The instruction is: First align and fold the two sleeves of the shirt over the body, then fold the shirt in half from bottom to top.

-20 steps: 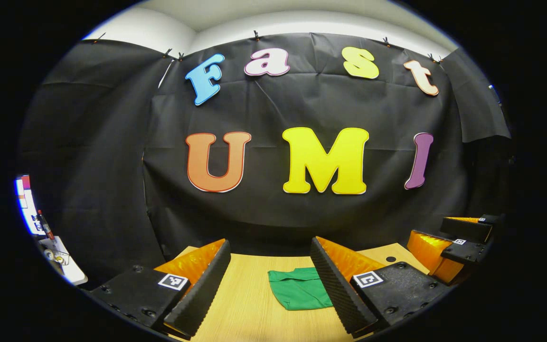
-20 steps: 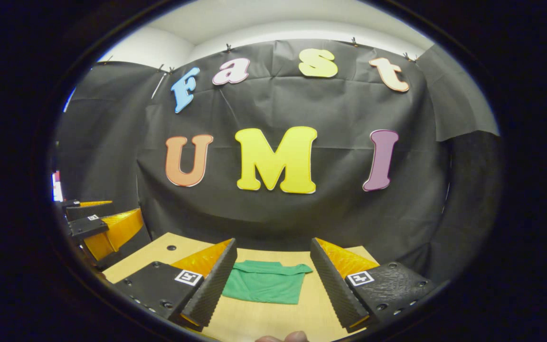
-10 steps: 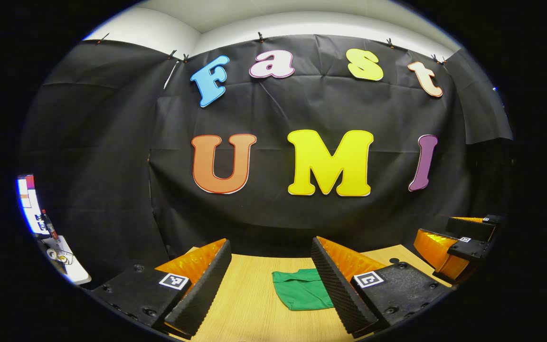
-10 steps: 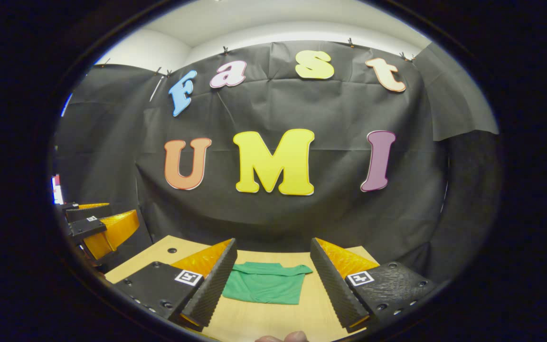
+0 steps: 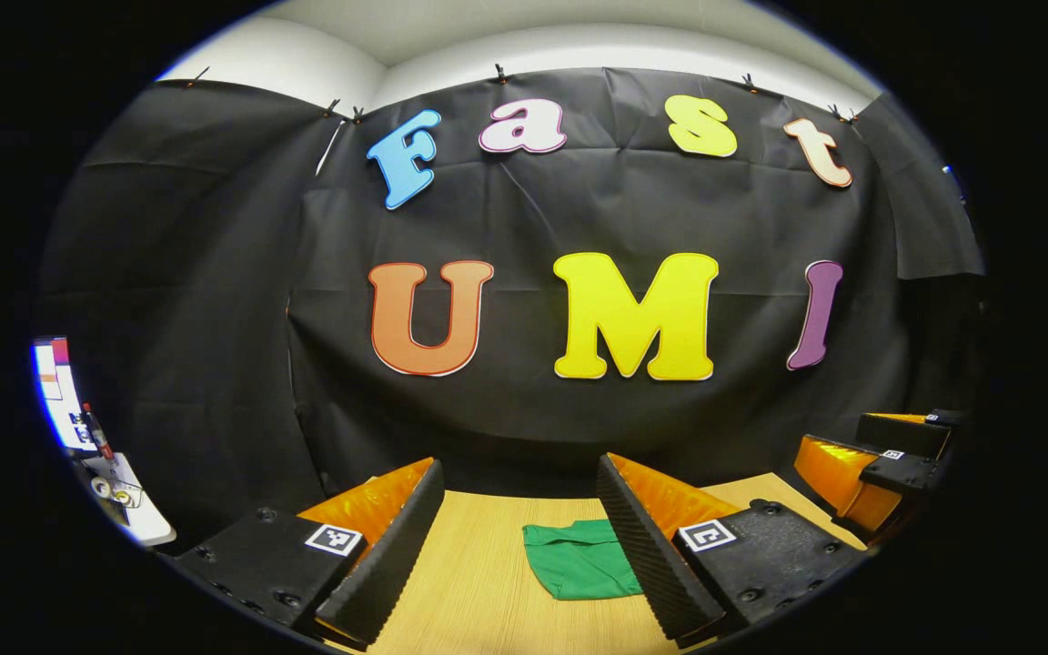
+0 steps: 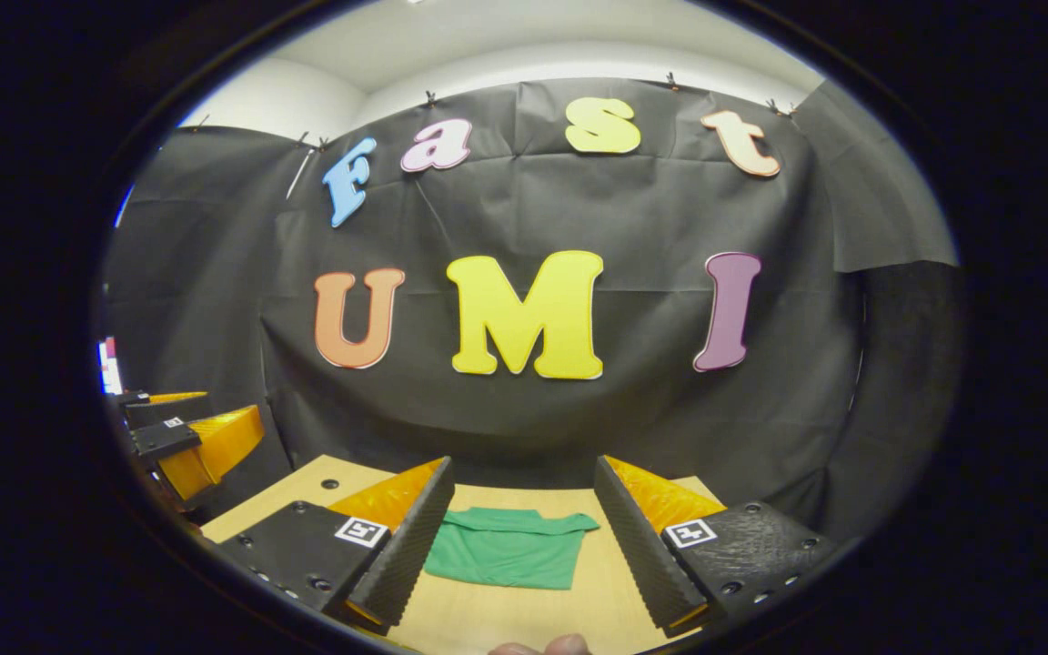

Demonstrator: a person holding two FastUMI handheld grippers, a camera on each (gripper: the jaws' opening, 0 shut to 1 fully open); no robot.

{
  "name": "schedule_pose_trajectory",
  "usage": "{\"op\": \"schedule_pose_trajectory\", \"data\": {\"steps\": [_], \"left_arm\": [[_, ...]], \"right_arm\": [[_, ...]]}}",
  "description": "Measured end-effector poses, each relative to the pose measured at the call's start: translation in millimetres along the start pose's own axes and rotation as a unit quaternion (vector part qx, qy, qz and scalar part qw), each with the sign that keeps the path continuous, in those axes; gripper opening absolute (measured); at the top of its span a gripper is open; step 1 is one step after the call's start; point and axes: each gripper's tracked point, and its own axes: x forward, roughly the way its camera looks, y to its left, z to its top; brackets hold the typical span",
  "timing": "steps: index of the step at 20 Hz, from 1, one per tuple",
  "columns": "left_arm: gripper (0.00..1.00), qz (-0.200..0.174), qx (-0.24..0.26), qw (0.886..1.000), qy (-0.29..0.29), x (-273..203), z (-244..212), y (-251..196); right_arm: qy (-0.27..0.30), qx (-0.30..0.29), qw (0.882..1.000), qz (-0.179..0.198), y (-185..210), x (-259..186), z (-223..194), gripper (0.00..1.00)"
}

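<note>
While both hand-held grippers hang wide and empty | shirt (image 6: 506,557) lies folded on counter (image 5: 478,582), ahead of right gripper (image 6: 517,537) (nearer, we judge) | right of left gripper (image 5: 517,537).

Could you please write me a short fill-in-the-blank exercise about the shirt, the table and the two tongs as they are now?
1. The shirt is coloured ____.
2. It lies folded on a ____ table.
3. The jaws of the right tongs stand ____, holding nothing.
4. In the left gripper view, a finger of the left tongs hides the shirt's ____ edge.

Missing words: green; wooden; open; right
</note>
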Motion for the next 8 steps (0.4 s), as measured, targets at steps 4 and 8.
{"op": "schedule_pose_trajectory", "data": {"steps": [4, 8], "left_arm": [[1.00, -0.001, 0.002, 1.000, 0.001, 2.9, 0.2, -2.7], [1.00, -0.004, 0.003, 1.000, -0.003, 6.2, 2.2, -7.9]], "right_arm": [[-0.006, 0.001, 1.000, 0.000, -3.4, 3.9, 2.6, 0.94], [-0.006, 0.003, 1.000, -0.005, -10.8, 5.7, 4.0, 0.94]]}}
